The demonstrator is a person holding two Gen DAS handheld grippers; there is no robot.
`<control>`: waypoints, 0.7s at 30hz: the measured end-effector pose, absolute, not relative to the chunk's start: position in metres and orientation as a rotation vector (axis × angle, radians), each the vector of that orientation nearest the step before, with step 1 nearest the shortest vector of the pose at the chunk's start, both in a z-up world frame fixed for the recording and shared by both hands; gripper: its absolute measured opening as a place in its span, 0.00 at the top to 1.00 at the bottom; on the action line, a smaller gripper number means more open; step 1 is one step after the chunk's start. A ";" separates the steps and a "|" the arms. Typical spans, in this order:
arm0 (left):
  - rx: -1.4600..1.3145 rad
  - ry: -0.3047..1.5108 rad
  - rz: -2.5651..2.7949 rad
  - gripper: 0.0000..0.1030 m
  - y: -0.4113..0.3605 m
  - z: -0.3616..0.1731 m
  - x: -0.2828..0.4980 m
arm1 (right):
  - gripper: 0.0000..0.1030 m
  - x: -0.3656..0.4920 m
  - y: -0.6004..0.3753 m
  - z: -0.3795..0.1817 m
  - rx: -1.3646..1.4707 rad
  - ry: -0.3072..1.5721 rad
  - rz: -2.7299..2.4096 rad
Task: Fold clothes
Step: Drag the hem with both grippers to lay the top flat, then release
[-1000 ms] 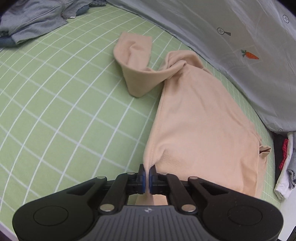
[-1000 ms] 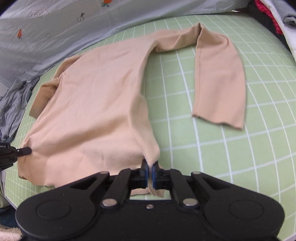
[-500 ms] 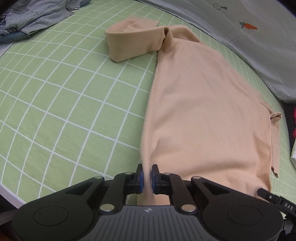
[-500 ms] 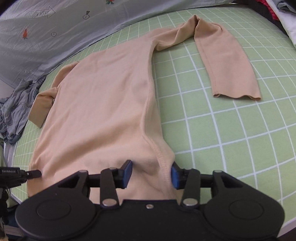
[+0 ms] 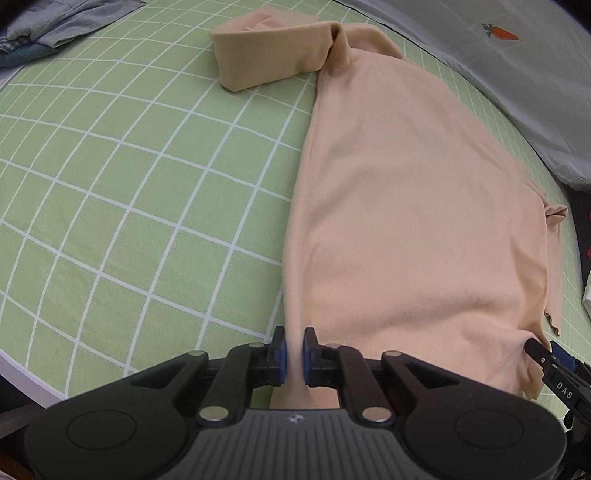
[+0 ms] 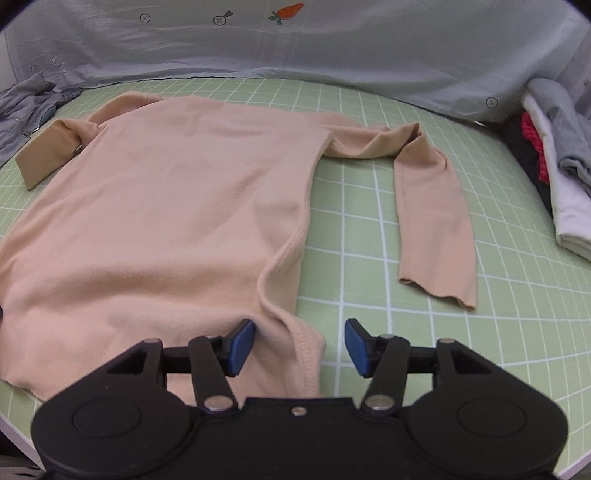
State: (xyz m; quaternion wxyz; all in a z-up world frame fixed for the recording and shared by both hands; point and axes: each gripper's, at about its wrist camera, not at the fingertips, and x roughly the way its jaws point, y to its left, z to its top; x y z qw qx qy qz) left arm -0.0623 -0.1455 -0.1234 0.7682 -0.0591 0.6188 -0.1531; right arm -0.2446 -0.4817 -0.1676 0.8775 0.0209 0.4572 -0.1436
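Note:
A peach long-sleeved shirt (image 5: 406,203) lies spread flat on the green checked sheet (image 5: 129,184). My left gripper (image 5: 293,354) is shut on the near hem at the shirt's left corner, and a strip of fabric runs between its blue pads. In the right wrist view, the shirt (image 6: 166,221) has its right hem corner lying loose between the jaws of my right gripper (image 6: 299,347), which are opening and do not press on it. One sleeve (image 6: 432,206) bends toward me on the right. The other sleeve (image 5: 266,55) is folded at the far left.
A grey quilt with carrot prints (image 6: 295,48) bunches along the far side of the bed. Stacked clothes (image 6: 554,166) lie at the right edge, and grey garments (image 5: 55,22) at the far left. The sheet's near edge (image 5: 22,373) runs just below both grippers.
My right gripper has opened and let go of the hem corner. Both grippers came down and the shirt, lifted before, now lies flat. The left jaws eased slightly.

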 end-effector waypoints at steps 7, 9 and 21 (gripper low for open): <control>-0.168 1.325 -0.312 0.97 -0.137 -0.123 -0.066 | 0.97 -0.254 -0.505 -0.154 0.336 0.906 -0.254; -0.203 1.312 -0.311 0.98 -0.131 -0.119 -0.067 | 0.97 -0.264 -0.520 -0.152 0.492 0.890 -0.261; -0.205 1.284 -0.200 0.63 -0.128 -0.109 -0.068 | 0.78 -0.288 -0.550 -0.172 0.602 0.988 -0.368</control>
